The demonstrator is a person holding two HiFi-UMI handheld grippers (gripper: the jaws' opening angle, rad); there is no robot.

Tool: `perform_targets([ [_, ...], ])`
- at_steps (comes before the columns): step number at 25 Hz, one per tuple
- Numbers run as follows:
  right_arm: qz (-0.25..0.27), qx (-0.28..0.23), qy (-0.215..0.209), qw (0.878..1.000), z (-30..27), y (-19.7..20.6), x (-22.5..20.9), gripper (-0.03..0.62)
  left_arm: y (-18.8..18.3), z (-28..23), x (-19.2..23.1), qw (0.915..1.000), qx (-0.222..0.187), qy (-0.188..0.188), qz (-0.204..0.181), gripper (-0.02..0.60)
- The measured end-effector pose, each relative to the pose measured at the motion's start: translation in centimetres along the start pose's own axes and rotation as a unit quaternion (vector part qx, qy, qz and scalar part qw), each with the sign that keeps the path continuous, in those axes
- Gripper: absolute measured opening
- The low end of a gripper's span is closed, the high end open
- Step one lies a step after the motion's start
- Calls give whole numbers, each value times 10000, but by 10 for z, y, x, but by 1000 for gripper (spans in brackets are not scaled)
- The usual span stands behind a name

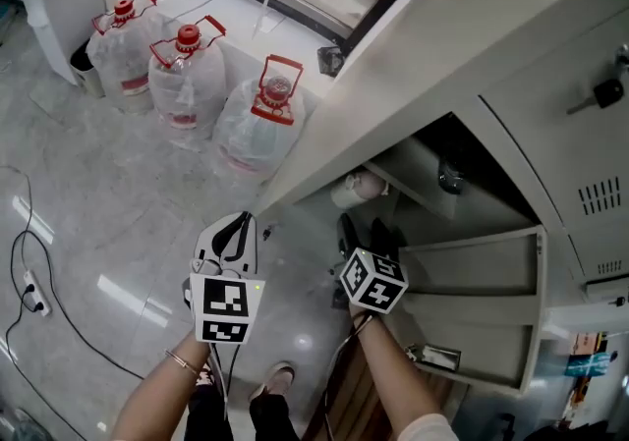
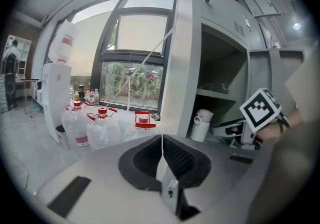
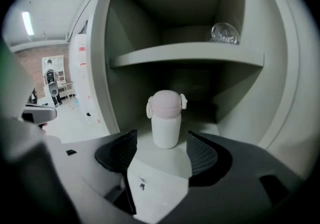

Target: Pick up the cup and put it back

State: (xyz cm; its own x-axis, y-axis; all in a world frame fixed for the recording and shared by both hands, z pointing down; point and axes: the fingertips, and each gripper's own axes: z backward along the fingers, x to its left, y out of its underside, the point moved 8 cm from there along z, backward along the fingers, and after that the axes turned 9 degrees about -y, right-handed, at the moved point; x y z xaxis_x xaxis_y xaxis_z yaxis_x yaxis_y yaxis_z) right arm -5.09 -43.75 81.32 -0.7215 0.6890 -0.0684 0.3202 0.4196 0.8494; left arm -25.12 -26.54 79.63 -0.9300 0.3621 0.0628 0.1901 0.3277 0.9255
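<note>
You are aiming the right gripper [image 1: 364, 229], jaws wide apart, at the cup [image 3: 165, 119], which is standing upright and untouched on the cabinet's lower shelf [image 3: 207, 128]; the left gripper [image 2: 161, 155] is idling closed, empty. Lifting and returning are likely both remaining

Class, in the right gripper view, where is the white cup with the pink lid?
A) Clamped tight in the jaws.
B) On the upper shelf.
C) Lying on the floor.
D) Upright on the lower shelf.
D: the cup stands upright on the lower shelf, with the open right gripper not touching it.
</note>
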Motion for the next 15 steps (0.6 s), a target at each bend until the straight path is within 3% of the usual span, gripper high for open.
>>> perform_targets([
  [11,289,-210,-410,9985,129,-67,51,256,-111,97,-5,9994,7,-260,214,12],
  [15,21,-387,-463,9982,188,-97,61,242,-162,139,-23,9986,-89,-236,457,12],
])
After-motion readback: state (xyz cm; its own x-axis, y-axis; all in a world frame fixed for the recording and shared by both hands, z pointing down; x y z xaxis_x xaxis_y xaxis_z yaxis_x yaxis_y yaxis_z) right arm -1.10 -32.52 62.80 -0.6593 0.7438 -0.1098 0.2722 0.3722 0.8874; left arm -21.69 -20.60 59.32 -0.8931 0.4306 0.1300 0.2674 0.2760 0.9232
